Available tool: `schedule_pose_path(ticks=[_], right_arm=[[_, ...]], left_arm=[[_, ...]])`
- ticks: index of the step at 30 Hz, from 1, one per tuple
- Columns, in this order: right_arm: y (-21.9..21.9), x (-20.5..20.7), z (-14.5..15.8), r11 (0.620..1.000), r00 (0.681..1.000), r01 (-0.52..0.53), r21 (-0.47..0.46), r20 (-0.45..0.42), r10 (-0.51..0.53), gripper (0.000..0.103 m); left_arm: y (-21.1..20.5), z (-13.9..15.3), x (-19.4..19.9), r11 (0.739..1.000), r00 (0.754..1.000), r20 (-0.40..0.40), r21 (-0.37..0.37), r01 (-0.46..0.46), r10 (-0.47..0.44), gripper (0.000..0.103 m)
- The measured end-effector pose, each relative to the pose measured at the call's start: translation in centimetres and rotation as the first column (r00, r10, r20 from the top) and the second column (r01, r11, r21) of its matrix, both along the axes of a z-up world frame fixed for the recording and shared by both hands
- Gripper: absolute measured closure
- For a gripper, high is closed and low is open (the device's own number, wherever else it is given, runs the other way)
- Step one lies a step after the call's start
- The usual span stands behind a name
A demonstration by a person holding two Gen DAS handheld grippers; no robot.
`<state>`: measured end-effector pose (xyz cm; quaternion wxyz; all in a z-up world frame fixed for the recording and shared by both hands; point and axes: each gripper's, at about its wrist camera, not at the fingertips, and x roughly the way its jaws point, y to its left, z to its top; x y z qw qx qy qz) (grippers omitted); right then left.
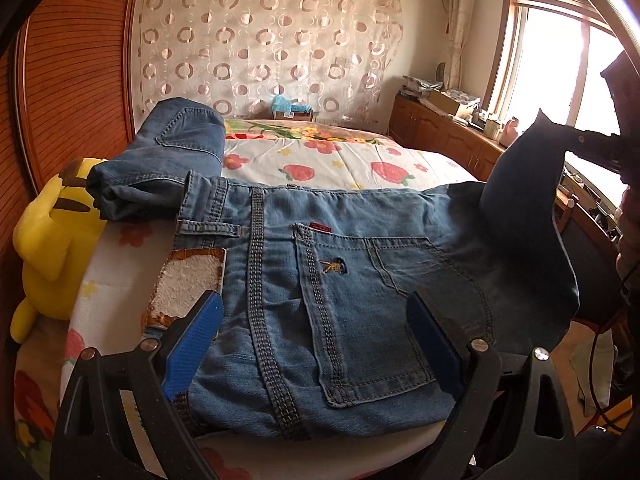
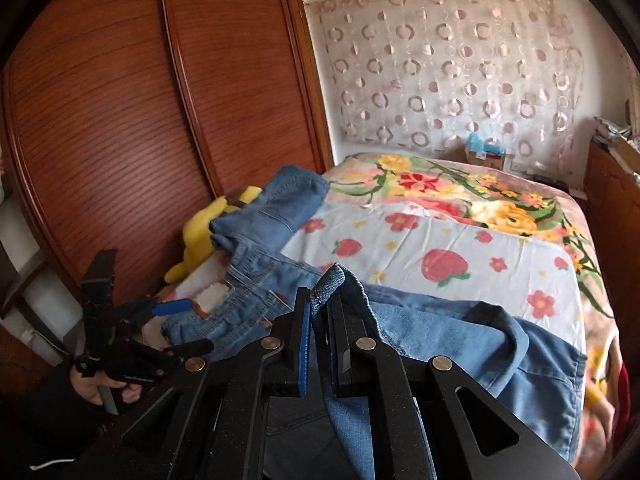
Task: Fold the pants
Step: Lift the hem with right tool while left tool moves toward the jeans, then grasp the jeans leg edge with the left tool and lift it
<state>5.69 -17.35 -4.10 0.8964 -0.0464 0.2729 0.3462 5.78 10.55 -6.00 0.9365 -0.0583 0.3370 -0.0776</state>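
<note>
The jeans (image 1: 320, 280) lay on the near part of the bed (image 1: 360, 152), seat side up, with the back pocket (image 1: 380, 320) facing the left wrist camera and the waistband at the left. One trouser leg was lifted at the right: the right gripper (image 2: 320, 312) had its jaws clenched on a fold of denim near the hem, so the cloth hung down from the fingers. It was probably held high like this so that the leg could be carried over the seat for the next fold. The left gripper (image 1: 316, 328) hovered low over the seat with its jaws released and wide, one blue pad (image 1: 192, 344) at each side of the pocket. It seemed ready to press or pin the cloth while the other side moved, but whether the pads already touched the denim could not be told.

A second pair of folded jeans (image 1: 168, 160) sat at the far left, against a yellow plush toy (image 1: 52, 232) beside the wooden wardrobe (image 2: 120, 120).

Several things were hard to make out. The lifted leg was dark against the bright window (image 1: 560, 72), so its surface was lost in shadow. The lower legs of the jeans were hidden behind the right gripper's body. A small brown and white patch (image 1: 188, 280) near the waistband could be a label, but this was not certain.
</note>
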Motion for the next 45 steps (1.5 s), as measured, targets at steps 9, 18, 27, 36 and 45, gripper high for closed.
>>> schedule_pose_path(ticks=[9, 18, 27, 36, 45], right_arm=[[-2.2, -0.4, 1.4, 0.997, 0.996, 0.078, 0.019, 0.045, -0.078, 0.059], [-3.4, -0.4, -1.2, 0.984, 0.985, 0.169, -0.047, 0.047, -0.167, 0.059], [-4.9, 0.1, -5.1, 0.962, 0.963, 0.252, -0.101, -0.068, -0.259, 0.059], [-4.7, 1.4, -6.2, 0.956, 0.944, 0.272, -0.115, -0.159, -0.288, 0.059], [-4.6, 1.8, -6.1, 0.961, 0.941, 0.257, -0.098, -0.202, -0.272, 0.075]], left_arm=[[-1.6, 0.2, 1.1, 0.999, 0.999, -0.001, 0.015, 0.046, -0.046, 0.010], [-4.0, 1.3, 2.5, 0.994, 0.994, 0.028, 0.028, 0.108, -0.109, 0.010], [-8.2, 1.4, 4.2, 0.974, 0.974, 0.022, 0.040, 0.225, -0.226, 0.016], [-11.7, -0.3, 6.0, 0.945, 0.945, -0.055, 0.036, 0.325, -0.323, 0.065], [-13.2, -1.0, 7.1, 0.933, 0.932, -0.084, 0.044, 0.356, -0.352, 0.082]])
